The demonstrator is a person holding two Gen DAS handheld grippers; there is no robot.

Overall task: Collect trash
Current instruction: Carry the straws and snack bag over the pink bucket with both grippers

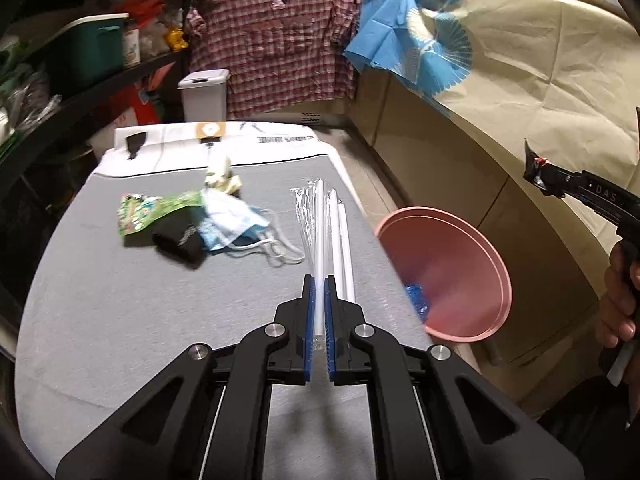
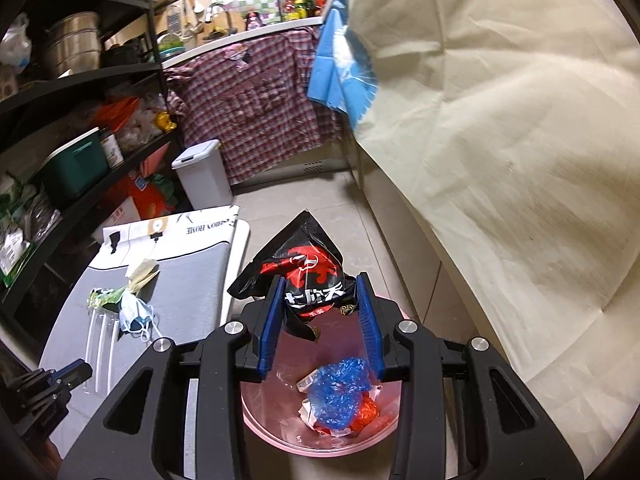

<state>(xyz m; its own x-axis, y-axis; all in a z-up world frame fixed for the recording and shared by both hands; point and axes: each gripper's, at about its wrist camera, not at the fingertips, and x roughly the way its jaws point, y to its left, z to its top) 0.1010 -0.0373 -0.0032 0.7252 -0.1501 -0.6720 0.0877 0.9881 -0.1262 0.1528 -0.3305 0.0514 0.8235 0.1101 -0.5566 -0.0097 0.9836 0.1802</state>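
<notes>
The round pink plastic bin (image 2: pixel 320 446) already holds crumpled blue film, red scraps and paper, so collection looks well under way. The right tongs (image 2: pixel 320 320) grip a glossy, crinkled black-and-red snack wrapper (image 2: pixel 308 276) directly above the bin. The left tongs (image 1: pixel 319 320) are nearly closed on a thin white straw in clear film (image 1: pixel 319 240) over the grey fabric-covered worktop (image 1: pixel 120 320). Left on it: more wrapped straws, a soft pleated blue face mask (image 1: pixel 232 224), a green printed packet (image 1: pixel 156 212), a black pouch and crumpled cream paper.
</notes>
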